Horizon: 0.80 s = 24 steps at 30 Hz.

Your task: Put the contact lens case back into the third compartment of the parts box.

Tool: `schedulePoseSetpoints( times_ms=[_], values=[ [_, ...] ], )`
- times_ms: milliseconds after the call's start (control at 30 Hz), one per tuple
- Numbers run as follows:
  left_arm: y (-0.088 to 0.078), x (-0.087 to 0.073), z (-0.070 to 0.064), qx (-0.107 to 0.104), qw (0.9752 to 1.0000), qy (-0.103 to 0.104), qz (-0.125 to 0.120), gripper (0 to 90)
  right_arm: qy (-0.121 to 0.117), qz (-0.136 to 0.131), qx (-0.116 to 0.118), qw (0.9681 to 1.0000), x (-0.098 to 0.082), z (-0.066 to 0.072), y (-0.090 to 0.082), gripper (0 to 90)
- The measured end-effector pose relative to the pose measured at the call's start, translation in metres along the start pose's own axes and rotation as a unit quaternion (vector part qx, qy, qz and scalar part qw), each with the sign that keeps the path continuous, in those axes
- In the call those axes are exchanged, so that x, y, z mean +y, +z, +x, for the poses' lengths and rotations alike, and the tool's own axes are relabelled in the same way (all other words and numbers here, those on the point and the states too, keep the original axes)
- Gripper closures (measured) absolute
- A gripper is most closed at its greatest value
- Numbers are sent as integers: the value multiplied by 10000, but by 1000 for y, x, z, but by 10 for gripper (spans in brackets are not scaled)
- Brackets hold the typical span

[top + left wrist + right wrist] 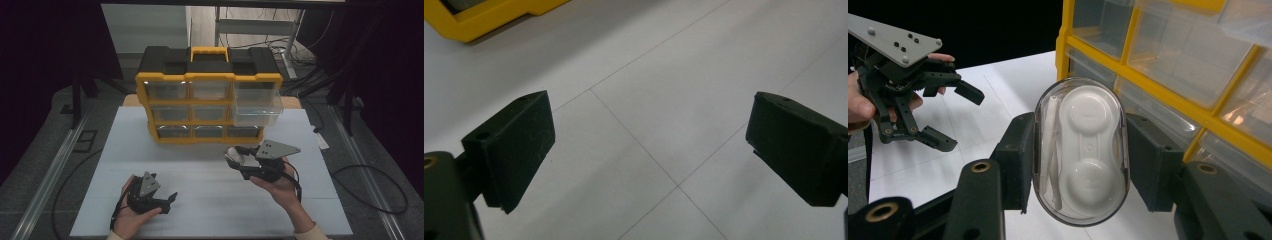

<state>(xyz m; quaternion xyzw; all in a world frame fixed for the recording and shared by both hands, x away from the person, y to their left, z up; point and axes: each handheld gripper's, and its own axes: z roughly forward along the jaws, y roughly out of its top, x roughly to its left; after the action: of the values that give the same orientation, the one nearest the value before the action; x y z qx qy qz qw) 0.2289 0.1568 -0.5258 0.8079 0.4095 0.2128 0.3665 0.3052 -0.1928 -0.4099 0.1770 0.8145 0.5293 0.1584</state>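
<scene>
A clear oval contact-lens case (1080,150) with a white twin-cup insert sits clamped between the jaws of my right gripper (1083,157). From above, the right gripper (240,159) holds that case (233,155) over the table, just in front of the yellow and black drawer organizer (209,102). The organizer's top right drawer (256,105) is pulled out. My left gripper (169,202) rests near the table's front left, open, with nothing between its jaws; in its own view the left gripper (649,150) faces bare white table.
The organizer (1168,65) has several clear drawers in a yellow frame. The white table (210,200) ends close behind the organizer. Cables lie on the floor at the right (370,185). The left gripper (948,117) and its hand appear far off in the right gripper view.
</scene>
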Motion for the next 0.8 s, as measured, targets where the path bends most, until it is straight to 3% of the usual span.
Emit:
schedulePoseSetpoints(
  times_ms=[800],
  values=[
    [0,2,-1,-12,10000,6,-1,61,-18,-215,-152,9997,12,-1,-18,494]
  ],
)
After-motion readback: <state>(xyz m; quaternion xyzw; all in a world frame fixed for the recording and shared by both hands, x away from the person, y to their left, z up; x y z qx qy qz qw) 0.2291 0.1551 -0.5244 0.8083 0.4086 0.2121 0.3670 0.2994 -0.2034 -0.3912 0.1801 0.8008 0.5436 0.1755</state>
